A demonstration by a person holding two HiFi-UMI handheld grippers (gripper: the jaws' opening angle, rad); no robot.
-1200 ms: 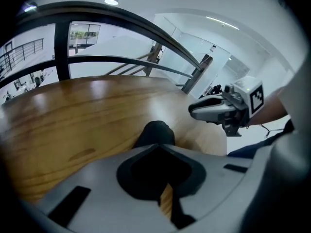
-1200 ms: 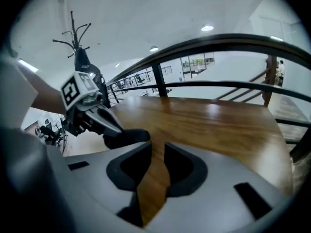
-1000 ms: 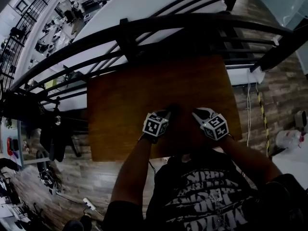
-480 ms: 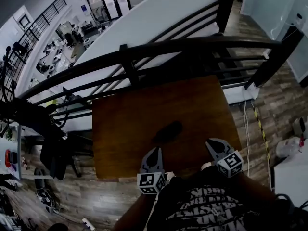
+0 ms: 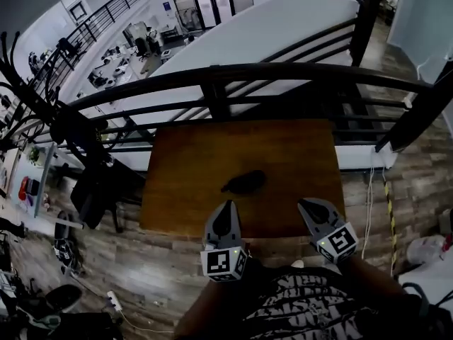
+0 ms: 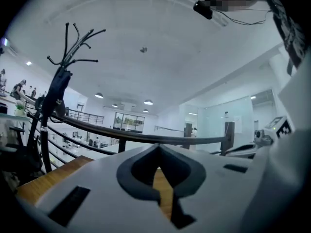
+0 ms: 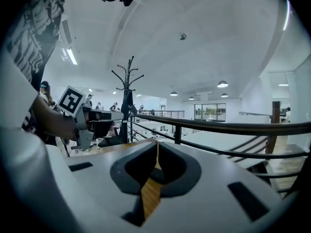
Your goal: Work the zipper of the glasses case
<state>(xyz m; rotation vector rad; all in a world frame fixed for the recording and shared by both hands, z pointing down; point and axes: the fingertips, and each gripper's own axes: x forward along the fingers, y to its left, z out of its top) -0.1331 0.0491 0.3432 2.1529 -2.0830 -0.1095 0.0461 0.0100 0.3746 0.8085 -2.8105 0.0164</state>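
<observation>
- The left tongs (image 6: 158, 148) are clenched: the tips meet and nothing is between them; only a thin strip of wood shows through the slit lower down.
- The right tongs (image 7: 156, 145) are clenched in the same way, also with nothing in them.
- In the head view both hover at the near edge of the bench (image 5: 297, 154), side by side and apart from each other.
- The glasses case (image 5: 244, 182) lies ahead of them, near the middle of the bench, and touches neither.
- The case is a dark oval; its long axis runs mostly across the bench, the right end a little farther from the person than the left.
- The left tongs are nearer to the case, which lies just ahead and slightly to their right; the right tongs are farther off, with the case ahead and to their left.
- I cannot find the zipper or its pull (the case is too small and dark), so open or closed cannot be told.
- The bench is brown wood and carries only the case.
- Behind it runs a dark railing (image 5: 283, 73); a coat stand (image 6: 60, 81) rises at the left, and below is a plank floor (image 5: 170, 275).
</observation>
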